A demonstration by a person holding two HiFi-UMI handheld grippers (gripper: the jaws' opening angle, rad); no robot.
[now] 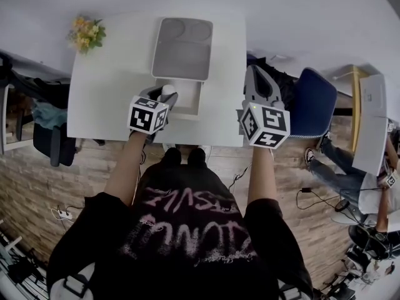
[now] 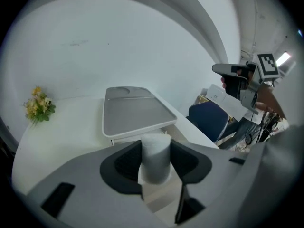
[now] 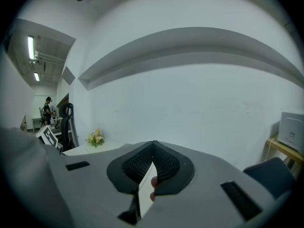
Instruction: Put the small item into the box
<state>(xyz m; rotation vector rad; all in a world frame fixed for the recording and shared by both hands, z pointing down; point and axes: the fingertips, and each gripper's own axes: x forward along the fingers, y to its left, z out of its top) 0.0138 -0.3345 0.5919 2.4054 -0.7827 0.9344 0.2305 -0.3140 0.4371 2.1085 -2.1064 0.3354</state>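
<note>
While the left gripper [image 2: 156, 161] pinches a small white roll [image 1: 167, 91], the right gripper [image 3: 153, 147] hangs just past the desk's right edge.
Roll is clamped between the left pads, over the left side of the open box [image 1: 187, 108], which sits mid-desk [image 1: 106, 105] toward the near edge. Grey lid [image 1: 182, 50] is folded back toward the far edge. Cannot tell if the roll touches the box. Right fingers are pressed together at the tips, nothing between them, near a blue chair [image 1: 312, 102]. Flowers [image 1: 86, 35] at far-left corner.

Right tool [image 3: 152, 150], jaws together, empty, white wall [image 3: 190, 94] ahead, flowers [image 3: 96, 137] left, blue chair [image 3: 271, 175] right
</note>
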